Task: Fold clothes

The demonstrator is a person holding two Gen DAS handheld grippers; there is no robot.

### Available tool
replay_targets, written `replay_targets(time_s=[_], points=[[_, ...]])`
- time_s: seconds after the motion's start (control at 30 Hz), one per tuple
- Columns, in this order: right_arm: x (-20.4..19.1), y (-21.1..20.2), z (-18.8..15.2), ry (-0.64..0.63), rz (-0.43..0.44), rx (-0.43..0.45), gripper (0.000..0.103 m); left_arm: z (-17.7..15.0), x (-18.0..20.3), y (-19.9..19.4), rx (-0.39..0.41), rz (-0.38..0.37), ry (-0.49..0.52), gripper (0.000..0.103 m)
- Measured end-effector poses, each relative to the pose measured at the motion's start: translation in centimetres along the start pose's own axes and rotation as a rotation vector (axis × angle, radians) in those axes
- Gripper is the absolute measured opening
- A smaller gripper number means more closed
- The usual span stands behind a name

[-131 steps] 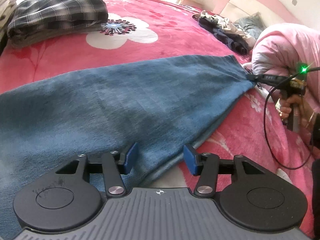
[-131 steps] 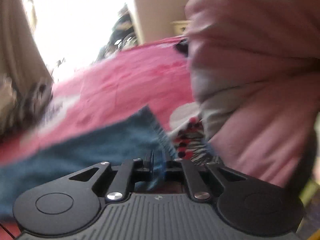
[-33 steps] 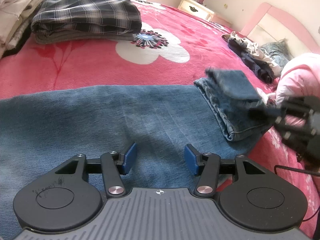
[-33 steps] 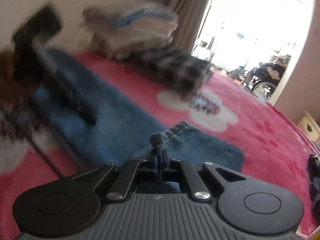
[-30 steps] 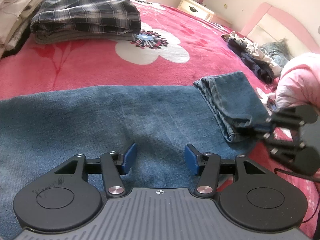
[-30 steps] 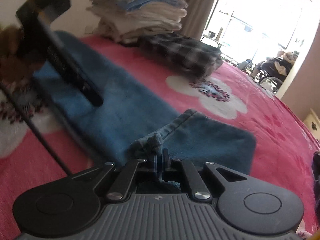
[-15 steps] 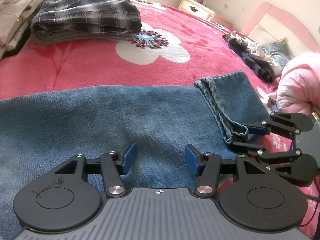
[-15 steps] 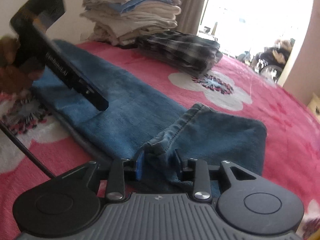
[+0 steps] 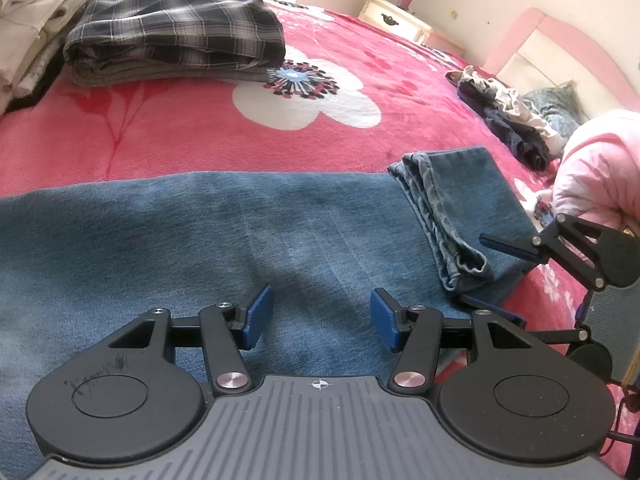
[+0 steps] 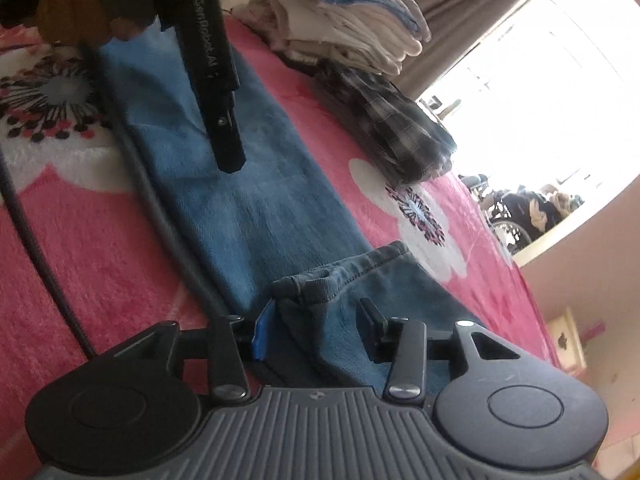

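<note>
A home bedroom is being shown here. A bed is being covered by a pink fleece blanket (image 9: pixel 192 128) printed with big white flowers, and a padded pink headboard (image 9: pixel 560 40) is being seen at the far end. A cream nightstand (image 9: pixel 396 18) is being glimpsed against the wall. Folded laundry is being kept right on the bed: a plaid pile (image 9: pixel 176 36) and a white stack (image 10: pixel 340 12). Daylight is being let in past a brown curtain (image 10: pixel 452 16).
</note>
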State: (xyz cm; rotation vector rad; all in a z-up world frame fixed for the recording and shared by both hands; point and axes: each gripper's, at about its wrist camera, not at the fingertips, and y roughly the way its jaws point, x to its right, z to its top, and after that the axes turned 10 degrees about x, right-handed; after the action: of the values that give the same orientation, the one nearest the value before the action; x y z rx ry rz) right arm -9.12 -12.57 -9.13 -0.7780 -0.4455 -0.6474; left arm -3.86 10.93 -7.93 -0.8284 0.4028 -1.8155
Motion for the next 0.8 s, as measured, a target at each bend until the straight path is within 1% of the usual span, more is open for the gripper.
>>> replay_targets(time_s=[0.03,0.1,0.13,0.2,0.23,0.3,0.37,0.4,0.53,0.6,0.67,0.7,0.73,0.77,0.8], points=[[0.0,0.1,0.1,0.007,-0.01,0.001,0.038,0.0,0.0,0.0,0.001,0.0,0.0,0.055],[-0.1,0.2,0.2,0.017,-0.038,0.006,0.037,0.0,0.0,0.0,0.001,0.0,0.001,0.055],[-0.2,0.3,0.2,0.017,-0.05,0.002,0.024,0.0,0.0,0.0,0.0,0.0,0.0,0.055],[-0.6,0.4,0.1,0.005,-0.07,-0.01,0.024,0.0,0.0,-0.1,0.001,-0.002,-0.006,0.055],[-0.9,0.3,0.0,-0.021,-0.079,-0.016,0.026,0.0,-0.1,-0.1,0.0,-0.002,-0.008,0.055],[-1.5,0.2,-0.1,-0.088,-0.096,-0.027,0.03,0.0,-0.1,-0.1,0.001,-0.002,-0.013,0.055],[-2.0,0.1,-0.2,-0.163,-0.109,-0.039,0.038,0.1,-0.2,-0.1,0.001,-0.002,-0.013,0.055],[-2.1,0.2,-0.2,-0.193,-0.112,-0.044,0.04,0.1,-0.2,0.0,0.001,-0.003,-0.012,0.055],[-2.6,1.5,-0.3,-0.248,-0.105,-0.061,0.04,0.1,-0.2,0.0,0.002,-0.002,-0.01,0.055],[-2.6,2.3,-0.3,-0.244,-0.106,-0.059,0.039,0.1,-0.1,0.0,0.002,0.0,-0.008,0.055],[-2.2,2.8,-0.2,-0.202,-0.106,-0.058,0.037,0.1,0.0,0.0,0.002,0.001,-0.007,0.055],[-2.0,2.8,-0.1,-0.177,-0.102,-0.057,0.034,0.2,-0.1,0.0,0.002,0.001,-0.008,0.055],[-1.6,2.7,0.1,-0.142,-0.092,-0.058,0.027,0.2,-0.1,0.0,0.002,0.002,-0.011,0.055],[-1.3,2.4,0.3,-0.1,-0.091,-0.059,0.023,0.2,-0.1,0.0,0.002,0.002,-0.012,0.055],[-0.8,2.1,0.4,-0.052,-0.096,-0.058,0.021,0.2,-0.1,0.0,0.002,0.003,-0.013,0.055]])
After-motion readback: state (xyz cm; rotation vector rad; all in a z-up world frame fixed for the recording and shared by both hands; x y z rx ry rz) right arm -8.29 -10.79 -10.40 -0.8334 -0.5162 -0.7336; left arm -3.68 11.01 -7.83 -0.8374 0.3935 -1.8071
